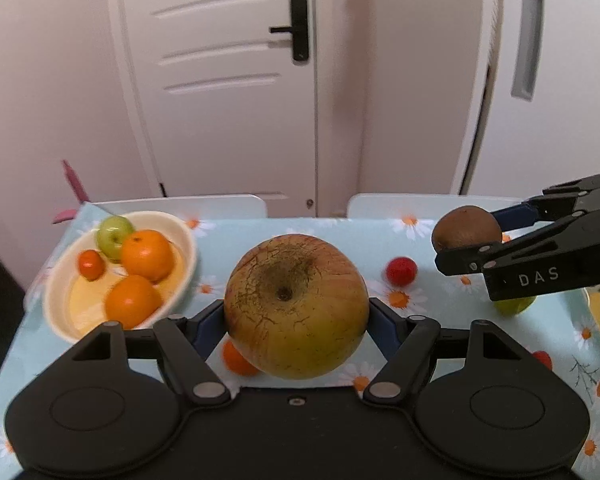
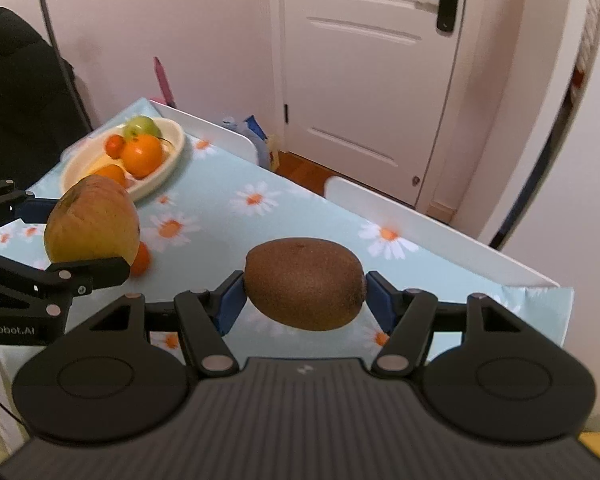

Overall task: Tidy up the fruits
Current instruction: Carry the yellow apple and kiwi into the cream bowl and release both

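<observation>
My left gripper (image 1: 296,312) is shut on a large yellow-red apple (image 1: 296,306), held clear above the table; the same apple (image 2: 92,226) shows at the left of the right wrist view. My right gripper (image 2: 305,294) is shut on a brown kiwi (image 2: 305,283), also lifted off the cloth; the kiwi (image 1: 466,228) appears at the right of the left wrist view. A cream oval bowl (image 1: 60,312) at the table's far left holds two oranges (image 1: 147,255), a small tangerine (image 1: 91,265) and a green apple (image 1: 114,233).
The table wears a pale blue daisy cloth (image 1: 440,320). Loose on it lie a small red fruit (image 1: 401,271), a small orange fruit (image 1: 238,358) under the apple and a green fruit (image 1: 514,305). White chair backs (image 1: 188,204) stand behind the table, with a door (image 1: 220,80) beyond.
</observation>
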Available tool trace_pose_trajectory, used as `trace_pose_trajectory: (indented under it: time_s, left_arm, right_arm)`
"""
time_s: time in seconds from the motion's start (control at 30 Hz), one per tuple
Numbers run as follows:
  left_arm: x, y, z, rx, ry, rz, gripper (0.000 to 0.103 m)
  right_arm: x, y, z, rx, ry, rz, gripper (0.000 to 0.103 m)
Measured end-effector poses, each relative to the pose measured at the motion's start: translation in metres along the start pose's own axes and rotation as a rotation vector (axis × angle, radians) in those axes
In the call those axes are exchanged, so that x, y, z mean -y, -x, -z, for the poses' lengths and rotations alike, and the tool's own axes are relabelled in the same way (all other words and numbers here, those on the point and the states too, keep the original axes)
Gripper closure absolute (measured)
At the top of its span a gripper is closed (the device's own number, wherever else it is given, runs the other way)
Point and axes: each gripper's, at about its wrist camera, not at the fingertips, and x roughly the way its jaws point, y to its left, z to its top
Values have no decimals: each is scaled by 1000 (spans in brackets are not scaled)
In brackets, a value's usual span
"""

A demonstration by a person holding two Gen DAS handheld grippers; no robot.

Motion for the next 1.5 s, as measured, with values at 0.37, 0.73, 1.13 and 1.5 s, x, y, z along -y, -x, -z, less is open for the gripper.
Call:
trace_pose_trajectory:
  time_s: [0.37,0.73,1.13,1.5]
  left_arm:
    - [-71,36,-8,17,29,-47,25]
    - [-151,21,-13,-5,9,-54,25]
    - [-206,-29,-12,-47,-62,1,25]
    - [-232,-76,-8,-84,-141,37,25]
  right_arm:
    - [-68,12,-39,36,-10,-37,23]
    - [-135,-22,-78,28,-42,-42,24]
    - [-173,-68,-101,6,-108,-6,24]
    - [-189,-100,-104,-14,-154,46,24]
